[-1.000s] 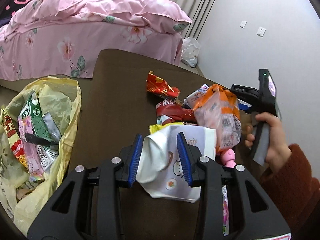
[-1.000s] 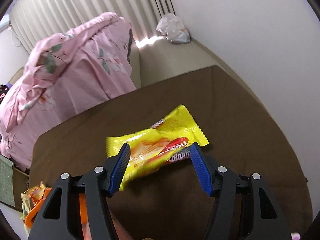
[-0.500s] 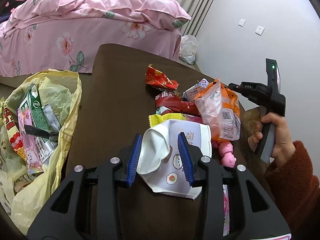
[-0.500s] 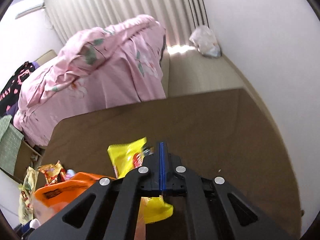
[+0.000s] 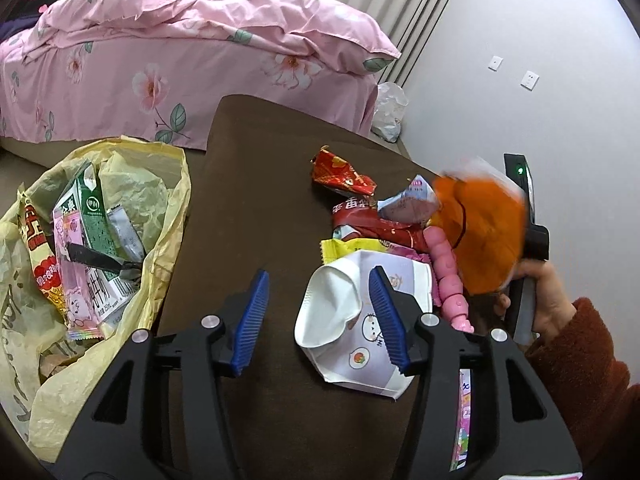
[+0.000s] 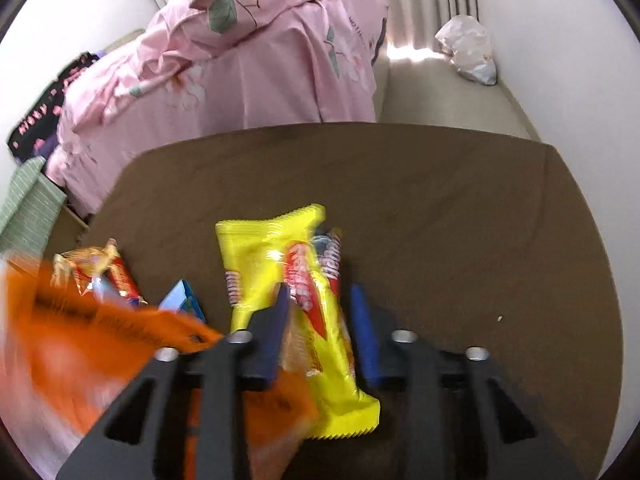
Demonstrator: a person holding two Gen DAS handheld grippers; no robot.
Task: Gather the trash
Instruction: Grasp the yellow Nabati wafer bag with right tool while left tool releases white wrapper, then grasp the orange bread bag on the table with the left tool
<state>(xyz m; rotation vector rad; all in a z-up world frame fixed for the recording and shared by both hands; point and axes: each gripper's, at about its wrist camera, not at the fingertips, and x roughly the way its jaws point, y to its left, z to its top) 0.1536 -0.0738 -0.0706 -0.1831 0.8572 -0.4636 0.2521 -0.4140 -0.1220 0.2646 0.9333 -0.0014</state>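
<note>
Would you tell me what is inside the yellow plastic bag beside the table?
The yellow plastic bag holds a green carton and snack wrappers; anything beneath them is covered.

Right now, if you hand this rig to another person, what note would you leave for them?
Left gripper: open, its right finger over the white wrapper on the table.
Right gripper: open, yellow wrapper between its fingers; blurred orange bag beside it.
Done: several cartons and wrappers already in the yellow trash bag beside the table.
To do: those three, plus the red wrappers.
</note>
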